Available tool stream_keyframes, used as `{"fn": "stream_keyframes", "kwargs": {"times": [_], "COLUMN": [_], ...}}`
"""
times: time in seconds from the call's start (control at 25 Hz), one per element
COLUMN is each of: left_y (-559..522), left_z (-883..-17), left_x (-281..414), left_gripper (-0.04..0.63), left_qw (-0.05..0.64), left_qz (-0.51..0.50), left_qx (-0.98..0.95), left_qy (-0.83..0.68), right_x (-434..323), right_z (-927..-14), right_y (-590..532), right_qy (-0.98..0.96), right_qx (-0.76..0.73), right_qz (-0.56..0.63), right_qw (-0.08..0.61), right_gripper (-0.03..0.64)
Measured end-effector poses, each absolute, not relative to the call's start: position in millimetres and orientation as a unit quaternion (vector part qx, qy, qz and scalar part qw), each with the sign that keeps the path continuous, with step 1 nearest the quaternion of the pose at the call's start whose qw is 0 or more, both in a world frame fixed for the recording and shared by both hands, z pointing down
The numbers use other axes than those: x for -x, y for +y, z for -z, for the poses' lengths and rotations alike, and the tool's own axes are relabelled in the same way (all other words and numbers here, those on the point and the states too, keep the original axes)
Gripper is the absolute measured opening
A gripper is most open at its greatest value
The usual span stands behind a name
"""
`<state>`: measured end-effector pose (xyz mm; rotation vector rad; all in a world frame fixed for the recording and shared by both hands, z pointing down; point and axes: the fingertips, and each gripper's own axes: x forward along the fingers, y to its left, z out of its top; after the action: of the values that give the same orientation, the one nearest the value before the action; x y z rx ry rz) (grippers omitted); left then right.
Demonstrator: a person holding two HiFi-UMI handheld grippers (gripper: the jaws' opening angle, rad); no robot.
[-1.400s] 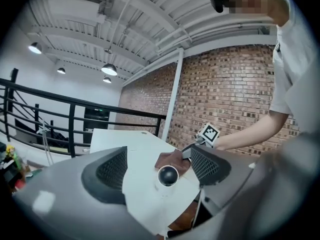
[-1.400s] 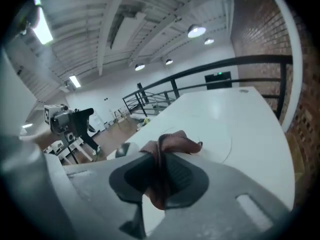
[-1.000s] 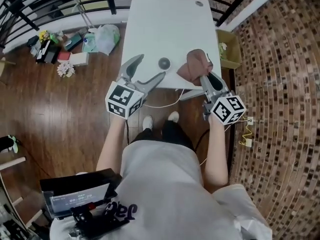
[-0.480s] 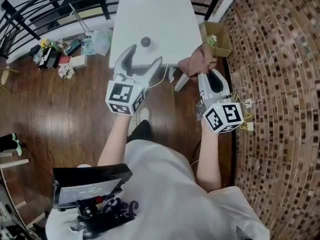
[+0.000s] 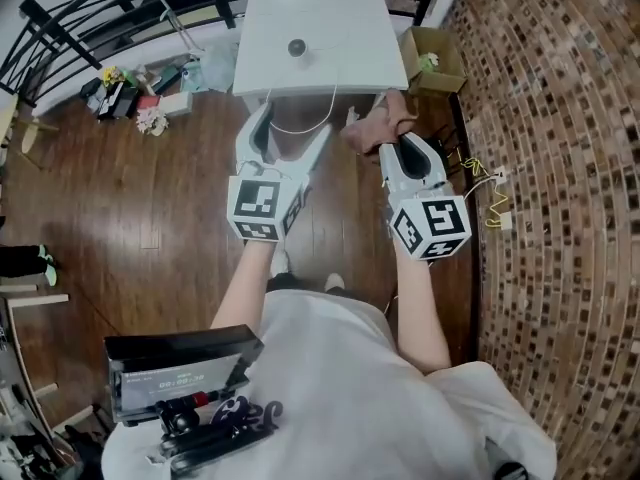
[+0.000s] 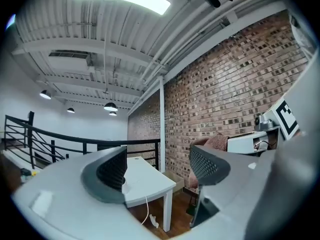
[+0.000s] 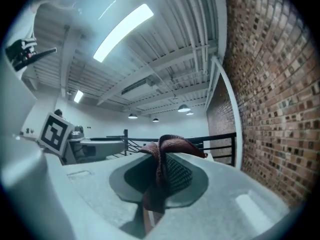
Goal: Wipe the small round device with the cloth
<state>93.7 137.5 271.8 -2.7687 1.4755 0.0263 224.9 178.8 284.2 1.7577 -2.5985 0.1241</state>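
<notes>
White table (image 5: 345,18), small round device (image 5: 297,47) on its near half, wooden floor (image 5: 150,198) beneath, clutter (image 5: 140,93) heaped at the table's left

The right gripper (image 7: 159,176) clamps its fingers (image 7: 182,176) on a bunched reddish-brown cloth (image 7: 170,146). Behind the cloth runs a black railing (image 7: 222,136), and right of the cloth stands a brick wall (image 7: 270,94).

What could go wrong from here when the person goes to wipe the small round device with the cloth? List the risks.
1. The cable hangs below the table's front edge, close to the left gripper in the head view. A snag might drag the small round device off.
2. The device sits unheld and the left gripper is open and empty, so wiping may shove it.
3. The right gripper pinches only a fold of the cloth, which might slip out.
</notes>
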Motion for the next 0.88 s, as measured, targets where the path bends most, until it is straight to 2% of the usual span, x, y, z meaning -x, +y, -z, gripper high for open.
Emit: {"fn": "stream_keyframes", "kwargs": {"times": [0.08, 0.36, 0.48, 0.88], "left_y": [143.5, 147.0, 144.6, 146.7], "left_z": [-255.7, -236.4, -235.6, -243.8], "left_x": [-81.9, -27.0, -5.0, 13.2], "left_gripper": [0.419, 0.402, 0.424, 0.426], "left_qw": [0.010, 0.031, 0.052, 0.040], "left_qz": [-0.016, -0.024, -0.032, -0.037], "left_qx": [0.877, 0.869, 0.856, 0.860], "left_qy": [0.480, 0.494, 0.514, 0.507], "right_x": [-223.7, -182.6, -158.3, -143.9], "right_z": [-273.3, -248.2, -244.5, -245.5], "right_y": [181.2, 182.7, 180.7, 182.9], "right_qy": [-0.813, -0.807, -0.814, -0.803], "right_qx": [-0.581, -0.590, -0.581, -0.597], "right_qz": [-0.024, -0.007, -0.003, 0.005], "right_qw": [0.013, -0.012, -0.013, 0.001], "right_gripper": [0.038, 0.038, 0.038, 0.040]}}
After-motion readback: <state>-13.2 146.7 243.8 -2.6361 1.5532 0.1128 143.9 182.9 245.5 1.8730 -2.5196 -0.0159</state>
